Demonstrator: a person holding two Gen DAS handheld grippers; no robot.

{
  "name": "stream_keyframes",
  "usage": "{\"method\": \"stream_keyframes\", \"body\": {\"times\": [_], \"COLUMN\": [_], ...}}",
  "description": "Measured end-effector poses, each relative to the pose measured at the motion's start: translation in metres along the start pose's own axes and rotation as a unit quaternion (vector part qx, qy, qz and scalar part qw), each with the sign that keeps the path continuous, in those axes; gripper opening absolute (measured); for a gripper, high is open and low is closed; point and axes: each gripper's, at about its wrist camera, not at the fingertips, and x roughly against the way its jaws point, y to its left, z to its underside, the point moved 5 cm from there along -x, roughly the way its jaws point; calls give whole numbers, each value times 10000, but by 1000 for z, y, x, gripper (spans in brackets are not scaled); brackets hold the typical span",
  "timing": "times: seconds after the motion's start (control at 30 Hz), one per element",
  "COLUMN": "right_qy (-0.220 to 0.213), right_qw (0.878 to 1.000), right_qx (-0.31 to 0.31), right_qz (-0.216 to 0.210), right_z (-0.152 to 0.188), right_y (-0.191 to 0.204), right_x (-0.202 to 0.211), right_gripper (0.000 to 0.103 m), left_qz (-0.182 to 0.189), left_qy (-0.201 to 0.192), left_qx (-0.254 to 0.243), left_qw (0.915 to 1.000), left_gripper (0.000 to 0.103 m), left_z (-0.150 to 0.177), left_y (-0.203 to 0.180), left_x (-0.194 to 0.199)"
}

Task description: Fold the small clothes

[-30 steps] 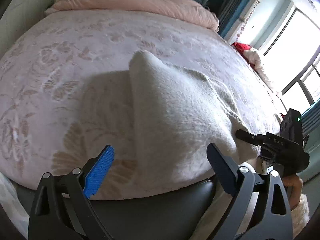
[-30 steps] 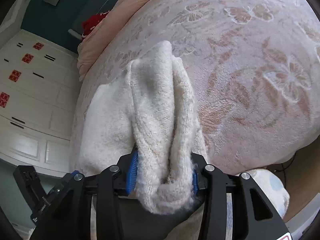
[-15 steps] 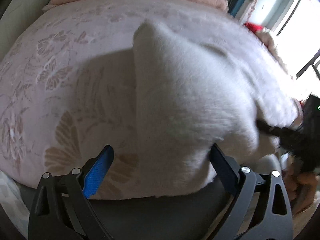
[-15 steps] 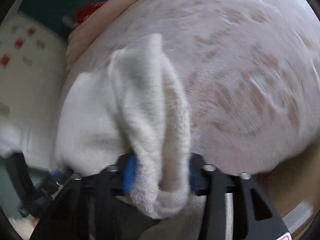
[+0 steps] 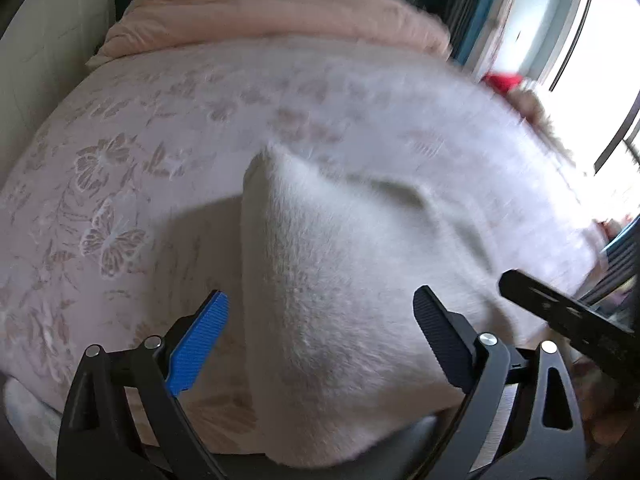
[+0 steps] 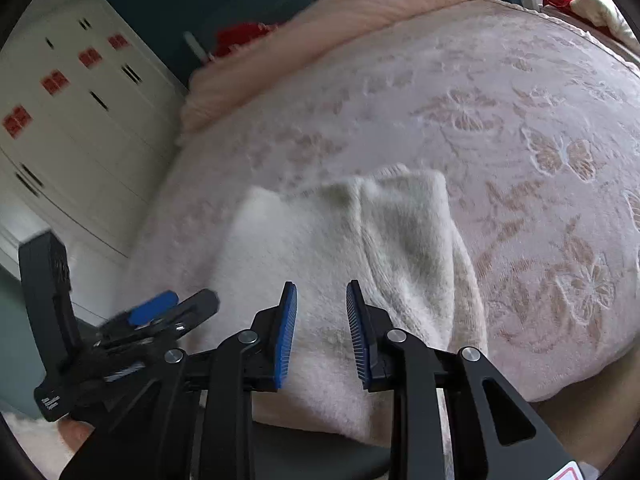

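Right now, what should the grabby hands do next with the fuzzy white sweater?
Probably close the left gripper on the near edge of the white sweater to carry the next fold. Both grippers' jaws are open, the right gripper holds nothing, and the sweater lies loosely folded on the floral bedspread.

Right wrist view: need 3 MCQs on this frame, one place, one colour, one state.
1. Where does the fluffy white knit garment lie?
A. on the pink floral bedspread
B. on the floor
C. in the wardrobe

2. What colour are the right claw pads?
A. red
B. blue
C. yellow

3. What state is the right claw in?
A. shut on the garment
B. open, nothing between the pads
C. out of view

Key: 1 A, the garment rests on the bedspread near its front edge; 2 B, both ribbed pads show blue; 3 B, a clear gap separates the pads above the garment.
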Motion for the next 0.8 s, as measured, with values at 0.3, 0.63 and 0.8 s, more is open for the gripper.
{"method": "stream_keyframes", "body": {"times": [0.3, 0.63, 0.8], "right_qy": [203, -312, 763], "right_qw": [9975, 9990, 9950], "right_qx": [-339, 314, 51], "right_qz": [584, -43, 650], "right_z": [-35, -85, -59], "right_y": [-49, -6, -55], "right_x": [-51, -35, -97], "right_gripper": [58, 9, 14], "left_qz": [-175, -275, -309], "left_qy": [227, 240, 218], "left_qx": [-106, -140, -114], "left_qw": [9995, 9992, 9992], "left_gripper": [90, 90, 92], "left_z": [16, 17, 15], "left_y": [-3, 0, 3], "left_x": [-17, -24, -28]}}
